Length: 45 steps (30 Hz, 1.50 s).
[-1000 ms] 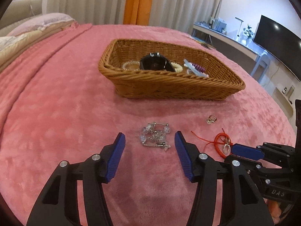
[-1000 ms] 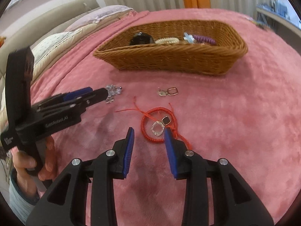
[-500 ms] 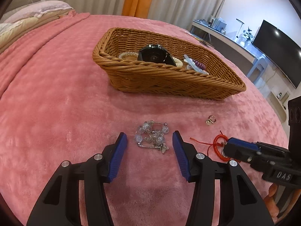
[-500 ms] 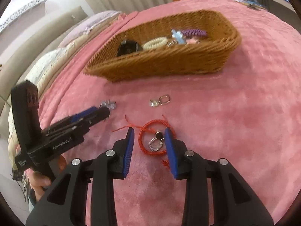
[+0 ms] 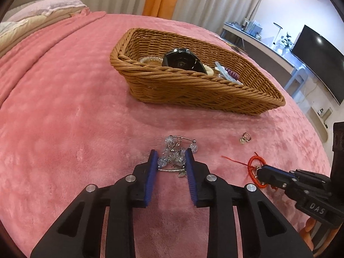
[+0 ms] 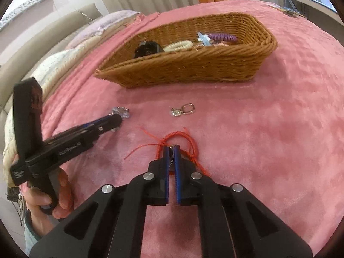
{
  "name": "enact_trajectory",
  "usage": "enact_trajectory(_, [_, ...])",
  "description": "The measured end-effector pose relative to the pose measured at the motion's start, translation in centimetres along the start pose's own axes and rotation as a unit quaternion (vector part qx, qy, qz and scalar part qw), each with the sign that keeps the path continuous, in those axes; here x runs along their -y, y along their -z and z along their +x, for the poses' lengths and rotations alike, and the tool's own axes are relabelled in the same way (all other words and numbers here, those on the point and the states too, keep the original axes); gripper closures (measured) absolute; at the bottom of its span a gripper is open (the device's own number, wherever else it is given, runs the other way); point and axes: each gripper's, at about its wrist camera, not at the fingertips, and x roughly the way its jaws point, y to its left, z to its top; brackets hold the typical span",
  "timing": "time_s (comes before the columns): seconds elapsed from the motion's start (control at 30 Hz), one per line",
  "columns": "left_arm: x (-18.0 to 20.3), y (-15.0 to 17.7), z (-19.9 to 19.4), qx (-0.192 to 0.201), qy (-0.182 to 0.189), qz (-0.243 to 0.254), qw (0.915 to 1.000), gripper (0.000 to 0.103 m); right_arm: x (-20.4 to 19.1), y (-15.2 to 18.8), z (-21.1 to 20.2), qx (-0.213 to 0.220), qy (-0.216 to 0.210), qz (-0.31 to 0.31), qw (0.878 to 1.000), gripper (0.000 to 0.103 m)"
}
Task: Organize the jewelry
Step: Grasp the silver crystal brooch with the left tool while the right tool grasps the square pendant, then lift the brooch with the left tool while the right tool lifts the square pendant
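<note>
A clear crystal bead bracelet [image 5: 175, 153] lies on the pink bedspread; my left gripper [image 5: 171, 153] has its blue pads on both sides of it, touching the beads. The bracelet also shows in the right wrist view [image 6: 120, 112]. A red cord bracelet [image 6: 178, 143] with a silver charm lies to the right; my right gripper [image 6: 171, 148] is shut on its charm. The cord also shows in the left wrist view [image 5: 253, 169]. A small silver earring [image 6: 182, 110] lies between them and the wicker basket [image 6: 193, 68].
The wicker basket [image 5: 193, 88] holds a black watch [image 5: 180, 60], a cream spiral hair tie [image 6: 178, 45], a purple spiral tie [image 6: 222, 37] and a pale blue clip. Pillows lie at the far left. A desk and television stand at the right.
Both grippers moved forward and down onto their bracelets. The left jaws narrowed around the crystal beads. The right jaws shut on the red bracelet's charm.
</note>
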Motion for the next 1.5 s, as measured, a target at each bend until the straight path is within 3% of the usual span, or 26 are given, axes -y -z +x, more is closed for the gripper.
enact_trajectory(0.3, [0.1, 0.4, -1.4, 0.03, 0.01, 0.002, 0.9995, 0.08, 1.6, 0.1, -1.5, 0.024, -0.051, 0.037, 0.998, 0.1])
enact_trajectory(0.63, [0.3, 0.6, -1.6, 0.036, 0.011, 0.008, 0.9993, 0.08, -0.2, 0.3, -1.0, 0.01, -0.024, -0.006, 1.0, 0.097])
enact_trajectory(0.93, [0.4, 0.7, -0.8, 0.016, 0.014, 0.011, 0.9997, 0.079, 0.2, 0.4, -0.1, -0.015, -0.013, 0.004, 1.0, 0.096])
enact_trajectory(1.03, [0.4, 0.7, -0.7, 0.014, 0.017, 0.01, 0.9997, 0.079, -0.5, 0.4, -0.4, -0.01, -0.003, -0.008, 1.0, 0.083])
enact_trajectory(1.1, [0.3, 0.8, -0.7, 0.013, 0.021, 0.007, 0.9997, 0.079, -0.8, 0.5, -1.0, -0.001, 0.003, -0.014, 1.0, 0.061])
enact_trajectory(1.13, [0.3, 0.8, -0.7, 0.013, 0.023, 0.006, 0.9996, 0.079, -0.8, 0.5, -1.2, 0.004, 0.005, -0.016, 1.0, 0.061])
enact_trajectory(1.23, [0.3, 0.8, -0.7, 0.013, 0.023, 0.006, 0.9996, 0.079, -0.9, 0.5, -1.4, 0.004, 0.017, -0.02, 1.0, 0.061])
enact_trajectory(1.3, [0.3, 0.8, -0.7, 0.013, 0.022, 0.008, 0.9996, 0.079, -0.8, 0.5, -1.2, -0.002, 0.015, -0.017, 1.0, 0.072])
enact_trajectory(1.5, [0.2, 0.8, -0.7, 0.013, 0.022, 0.01, 0.9996, 0.079, -1.0, 0.5, -0.2, -0.021, 0.033, -0.017, 0.999, 0.082])
